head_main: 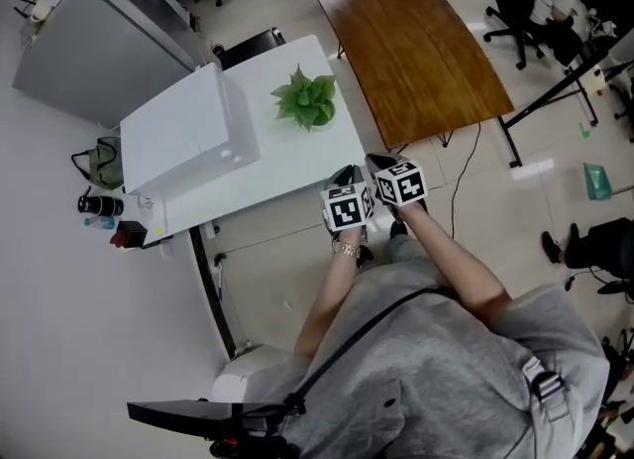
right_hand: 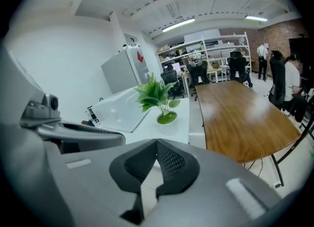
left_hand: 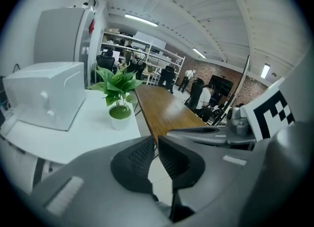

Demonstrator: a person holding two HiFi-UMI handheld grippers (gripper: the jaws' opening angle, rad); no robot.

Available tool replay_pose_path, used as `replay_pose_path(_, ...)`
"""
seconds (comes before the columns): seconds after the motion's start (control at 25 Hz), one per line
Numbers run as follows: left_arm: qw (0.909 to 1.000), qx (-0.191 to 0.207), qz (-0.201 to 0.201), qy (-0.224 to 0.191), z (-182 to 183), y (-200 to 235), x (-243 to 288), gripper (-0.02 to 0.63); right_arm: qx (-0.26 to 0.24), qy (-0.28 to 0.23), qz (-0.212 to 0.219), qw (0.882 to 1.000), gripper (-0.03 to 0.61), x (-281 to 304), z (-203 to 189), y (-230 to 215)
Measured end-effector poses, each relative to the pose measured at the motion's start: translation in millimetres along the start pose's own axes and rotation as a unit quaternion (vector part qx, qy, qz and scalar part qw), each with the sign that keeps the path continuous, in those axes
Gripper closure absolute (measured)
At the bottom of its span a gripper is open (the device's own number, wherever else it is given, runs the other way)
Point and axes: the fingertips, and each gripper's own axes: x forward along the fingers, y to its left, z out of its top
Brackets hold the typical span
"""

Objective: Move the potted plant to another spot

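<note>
Closest to the head camera is the person's grey shirt (head_main: 446, 368), crossed by a dark strap (head_main: 367, 333), and both forearms reach forward from it. Each hand holds a gripper, and the two marker cubes sit side by side, almost touching, just off the near edge of the white table (head_main: 297, 165), above the light floor. In its own view the left gripper (left_hand: 156, 138) has its jaws together at the tips, with nothing between them. The right gripper (right_hand: 157, 141) has its jaws closed in the same way and is also empty. The potted plant (head_main: 305, 100) stands upright on the white table, near the side that faces the wooden table (head_main: 406, 41), and it is well apart from both grippers. It has wide green leaves and a small white pot, which shows best in the left gripper view. On the same table, to the left of the plant in the head view, lies a large white box (head_main: 183, 135); it is near the plant but does not touch it. Behind the white table, a grey cabinet (head_main: 84, 56) stands by the wall. Some office chairs and people are visible further back in the room.
</note>
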Motion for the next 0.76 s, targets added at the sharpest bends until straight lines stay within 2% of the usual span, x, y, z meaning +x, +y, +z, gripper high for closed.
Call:
replay_pose_path(0.16,0.9999,0.003,-0.002,-0.015,15,-9,-4,0.583,-0.009,0.013,0.004,1.000,0.578,-7,19,5)
replay_pose_path(0.28,0.9996,0.014,-0.007,-0.023,23,-21,-5,0.583,-0.013,0.004,0.015,1.000,0.578,-16,31,10)
replay_pose_path(0.56,0.9991,0.035,-0.015,-0.016,23,-39,2,0.583,0.023,-0.016,0.028,0.999,0.578,-26,35,-13)
replay_pose_path(0.76,0.9992,0.034,-0.014,-0.015,21,-49,7,0.583,0.028,-0.031,0.048,0.998,0.578,-33,44,-19)
